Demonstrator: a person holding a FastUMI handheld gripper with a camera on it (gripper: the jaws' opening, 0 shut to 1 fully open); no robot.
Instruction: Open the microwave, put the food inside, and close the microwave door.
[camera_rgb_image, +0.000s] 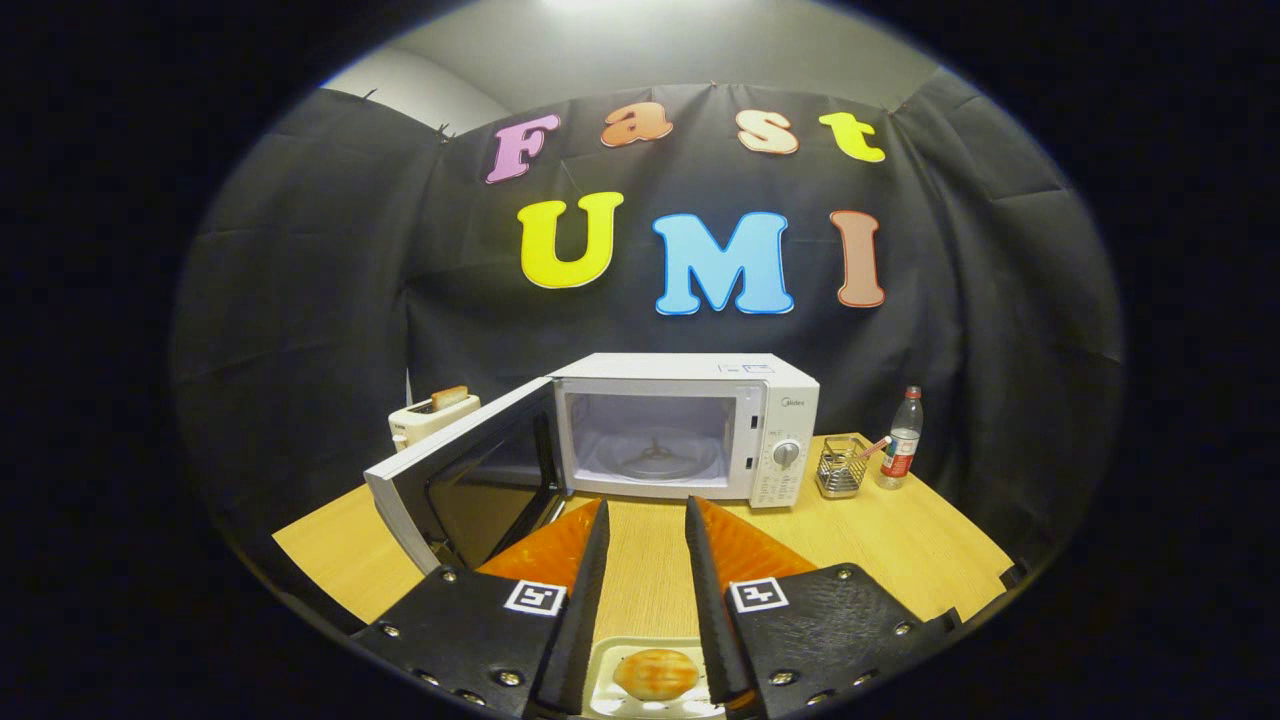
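The white microwave (690, 425) stands at the back of the wooden table (900, 540), well beyond my fingers. Its door (465, 480) hangs wide open to the left, showing the bare cavity and glass turntable (655, 460). My gripper (645, 503) hovers in front of it, open, with bare table showing between the fingers. Low between the fingers, near their base, lies a pale plate (610, 665) carrying a round golden bun (655, 674). The fingers stand on either side of the plate; I cannot tell whether they touch it.
A white toaster (425, 415) with a slice of bread sticks up behind the open door. To the right of the microwave stand a wire basket (840, 468) and a plastic bottle (902, 440). The open door reaches out over the table's left side.
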